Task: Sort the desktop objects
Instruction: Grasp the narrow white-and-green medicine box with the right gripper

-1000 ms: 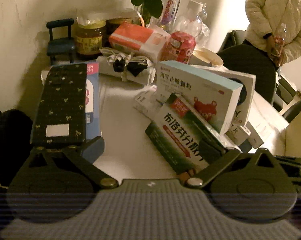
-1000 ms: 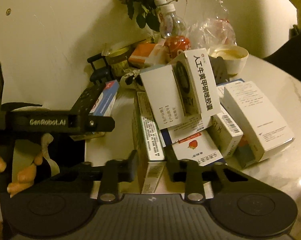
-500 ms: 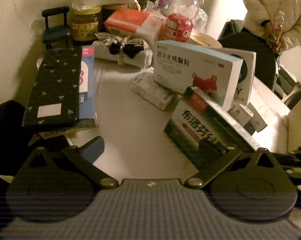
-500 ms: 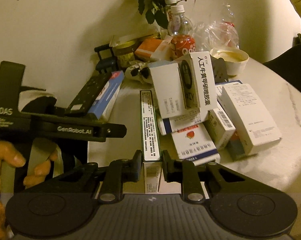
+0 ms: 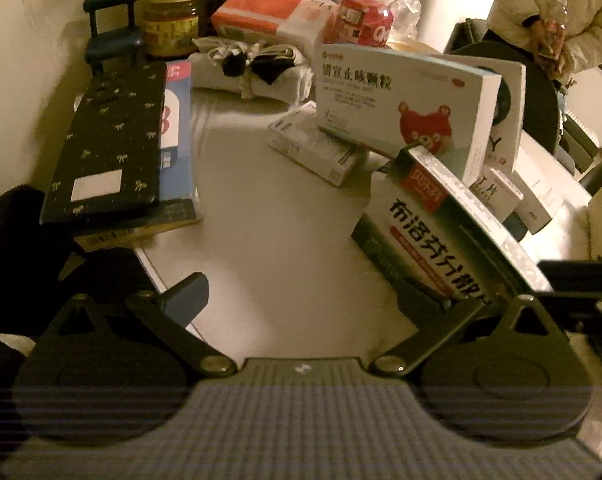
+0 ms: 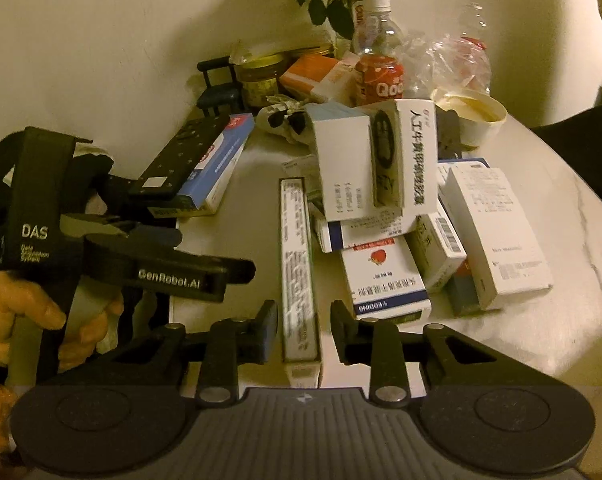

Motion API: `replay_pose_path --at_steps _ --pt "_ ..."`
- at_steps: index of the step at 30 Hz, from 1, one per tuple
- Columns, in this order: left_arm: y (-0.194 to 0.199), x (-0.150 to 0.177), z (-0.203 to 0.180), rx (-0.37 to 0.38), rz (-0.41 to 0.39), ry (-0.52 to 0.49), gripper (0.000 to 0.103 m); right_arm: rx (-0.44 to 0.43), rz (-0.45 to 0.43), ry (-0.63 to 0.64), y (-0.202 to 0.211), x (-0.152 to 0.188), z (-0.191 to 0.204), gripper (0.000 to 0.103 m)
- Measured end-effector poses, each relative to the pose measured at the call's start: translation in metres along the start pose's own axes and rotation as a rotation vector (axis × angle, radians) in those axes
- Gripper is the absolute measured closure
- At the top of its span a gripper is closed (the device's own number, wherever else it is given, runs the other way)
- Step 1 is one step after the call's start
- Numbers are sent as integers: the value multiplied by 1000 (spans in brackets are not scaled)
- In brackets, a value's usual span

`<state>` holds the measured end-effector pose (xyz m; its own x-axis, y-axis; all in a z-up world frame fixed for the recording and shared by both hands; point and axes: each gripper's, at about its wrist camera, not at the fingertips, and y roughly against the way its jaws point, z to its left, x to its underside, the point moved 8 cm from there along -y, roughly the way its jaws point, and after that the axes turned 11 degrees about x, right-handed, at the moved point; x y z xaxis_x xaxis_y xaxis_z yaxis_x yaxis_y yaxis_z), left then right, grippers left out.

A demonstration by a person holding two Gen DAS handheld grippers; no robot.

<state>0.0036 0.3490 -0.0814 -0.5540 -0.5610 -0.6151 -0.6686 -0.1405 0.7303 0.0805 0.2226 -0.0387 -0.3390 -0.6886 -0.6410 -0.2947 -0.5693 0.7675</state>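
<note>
the right gripper (image 6: pixel 304 330) is opening off the green medicine box (image 6: pixel 299 268), which a second ago it clenched tilted and which now stands on edge on the table (image 6: pixel 561 320) beside the pile of boxes (image 6: pixel 381 208), likely placed, while the left gripper (image 5: pixel 301 300) hangs released.

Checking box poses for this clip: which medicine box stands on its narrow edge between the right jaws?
The green-and-white box, standing on edge between the opening jaws, clear of both. The other boxes lie piled beside it.
</note>
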Motion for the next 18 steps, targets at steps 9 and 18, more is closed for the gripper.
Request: replay_pose_path --at_steps 9,18 --pt "-2 5 1 -10 10 -2 1 -5 38 13 -21 -14 8 70" --pt "-3 9 0 -8 18 -1 1 -1 71 9 -36 -18 10 79"
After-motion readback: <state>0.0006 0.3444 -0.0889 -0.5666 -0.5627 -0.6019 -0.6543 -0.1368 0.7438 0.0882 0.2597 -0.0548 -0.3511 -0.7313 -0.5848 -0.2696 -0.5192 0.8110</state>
